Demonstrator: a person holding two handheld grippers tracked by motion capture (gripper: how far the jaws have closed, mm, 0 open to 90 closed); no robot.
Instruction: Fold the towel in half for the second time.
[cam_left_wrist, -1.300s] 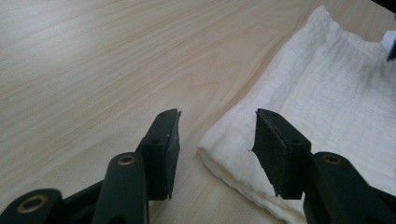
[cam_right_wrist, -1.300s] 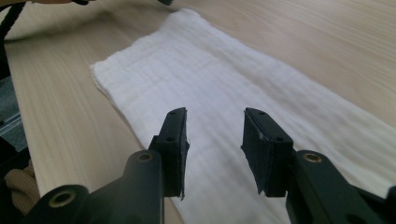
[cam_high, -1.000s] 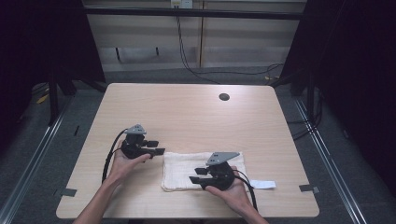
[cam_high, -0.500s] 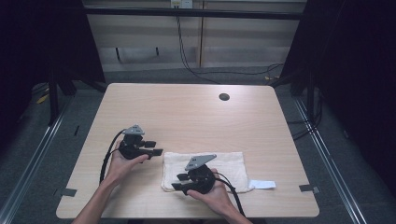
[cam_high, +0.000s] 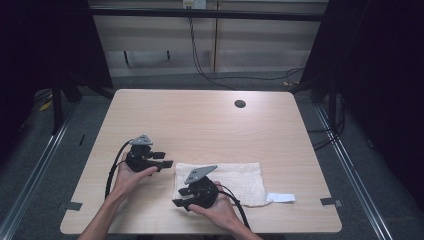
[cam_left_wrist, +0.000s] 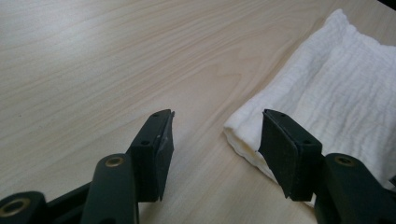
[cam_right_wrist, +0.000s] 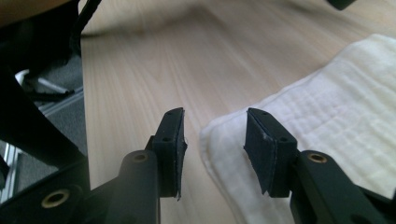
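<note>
The room is dark at both sides, with a pale wall panel and black cables behind a light wooden table (cam_high: 210, 125) that has rounded corners and a small round black hole (cam_high: 240, 104) near its far edge, at about 1 o'clock from the centre. A folded white textured cloth (cam_high: 235, 180) lies flat near the front edge, at about 5 o'clock, with a small white tag (cam_high: 280, 198) at its right end.

Compared with one second ago, the right gripper (cam_high: 181, 197) has moved over the cloth to its front left corner. Its jaws have just been opening; the corner lies between them but is not pressed. The left gripper (cam_high: 165, 160) rests at 9 o'clock from the cloth, at the far left corner. Its jaws have also been opening, half wide, holding nothing. I think both grippers prepare to take the left edge for folding or lifting.
</note>
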